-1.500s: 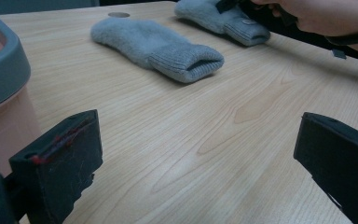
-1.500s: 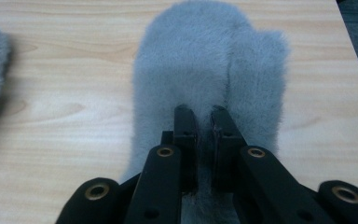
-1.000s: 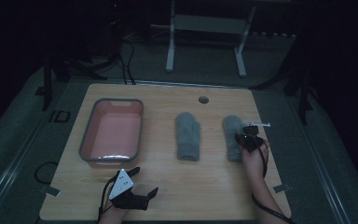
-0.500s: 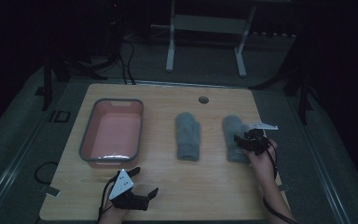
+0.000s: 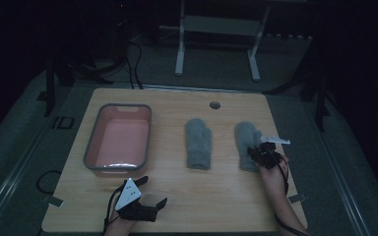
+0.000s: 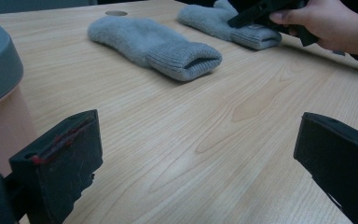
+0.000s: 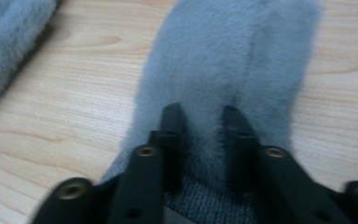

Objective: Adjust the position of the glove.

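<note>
Two grey mittens lie side by side on the wooden table (image 5: 216,196). My right gripper (image 5: 254,150) sits at the cuff end of the right mitten (image 5: 245,133). In the right gripper view its jaws have just been closing and now pinch a fold of that mitten (image 7: 223,56) between the fingertips of the right gripper (image 7: 200,114). The left mitten (image 5: 198,141) lies free, cuff toward me, also seen as the nearer mitten (image 6: 154,39). My left gripper (image 5: 153,191) rests near the table's front edge, jaws wide open around bare wood; the left gripper (image 6: 198,140) holds nothing.
A pink tub with a grey rim (image 5: 91,147) stands at the left of the table, just beyond my left gripper. A round cable hole (image 5: 215,105) sits near the far edge. A metal stand (image 5: 216,44) rises behind the table.
The right hand shifted slightly at the right mitten's cuff and settled back. The left gripper and both mittens stayed where they were.
</note>
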Motion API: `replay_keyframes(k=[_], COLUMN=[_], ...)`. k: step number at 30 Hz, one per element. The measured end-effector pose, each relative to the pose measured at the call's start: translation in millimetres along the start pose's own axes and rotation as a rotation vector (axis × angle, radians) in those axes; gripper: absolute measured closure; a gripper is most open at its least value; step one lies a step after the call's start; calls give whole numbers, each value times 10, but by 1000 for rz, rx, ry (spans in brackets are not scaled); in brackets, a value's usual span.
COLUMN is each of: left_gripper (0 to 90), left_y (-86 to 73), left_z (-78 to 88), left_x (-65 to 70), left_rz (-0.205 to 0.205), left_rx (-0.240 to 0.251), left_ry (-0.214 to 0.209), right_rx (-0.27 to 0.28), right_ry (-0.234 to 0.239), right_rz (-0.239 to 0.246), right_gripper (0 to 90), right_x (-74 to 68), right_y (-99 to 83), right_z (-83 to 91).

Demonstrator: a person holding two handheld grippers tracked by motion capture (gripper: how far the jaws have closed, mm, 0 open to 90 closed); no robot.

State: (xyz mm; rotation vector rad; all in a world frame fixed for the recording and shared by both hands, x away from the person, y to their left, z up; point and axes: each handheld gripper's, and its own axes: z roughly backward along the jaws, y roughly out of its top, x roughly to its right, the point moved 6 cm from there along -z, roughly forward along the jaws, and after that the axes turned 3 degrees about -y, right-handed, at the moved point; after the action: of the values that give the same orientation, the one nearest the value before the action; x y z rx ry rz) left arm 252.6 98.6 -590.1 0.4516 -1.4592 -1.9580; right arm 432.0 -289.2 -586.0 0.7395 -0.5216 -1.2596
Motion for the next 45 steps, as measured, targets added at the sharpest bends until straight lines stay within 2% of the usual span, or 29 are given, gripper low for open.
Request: replay_keyframes(k=[6,14,20,21,26,29,34,37,43,45], left_gripper=[14,14,14,15,15,14,15,14,14,15], left_y=[-1,3,5,9,9,10,11,10,11,11], left_z=[2,4,9,15,20,21,25,27,37,37], left_x=[1,8,9,7,4,6,7,6,6,6], left_rz=[0,2,4,10,11,9,6,5,8,8], left_rx=[1,5,7,11,12,11,12,11,10,10], left_ry=[2,-3,-5,-8,-7,-6,-3,-2,-2,-2], right_rx=[19,53,76,90,105,116,136,140,126,120], right_ry=[-51,-46,-45,-38,-13,-6,38,57,103,114], right_rz=[-12,-54,-59,-60,-60,-44,-18,1,0,-3], right_gripper=[830,834,835,835,836,836,837,837,837,837], right_x=[-96,-253,-405,-478,-699,-853,-1165,-1351,-1681,-1732], right_y=[77,282,460,538,707,788,907,958,960,944], right_z=[91,224,310,343,392,404,422,410,339,324])
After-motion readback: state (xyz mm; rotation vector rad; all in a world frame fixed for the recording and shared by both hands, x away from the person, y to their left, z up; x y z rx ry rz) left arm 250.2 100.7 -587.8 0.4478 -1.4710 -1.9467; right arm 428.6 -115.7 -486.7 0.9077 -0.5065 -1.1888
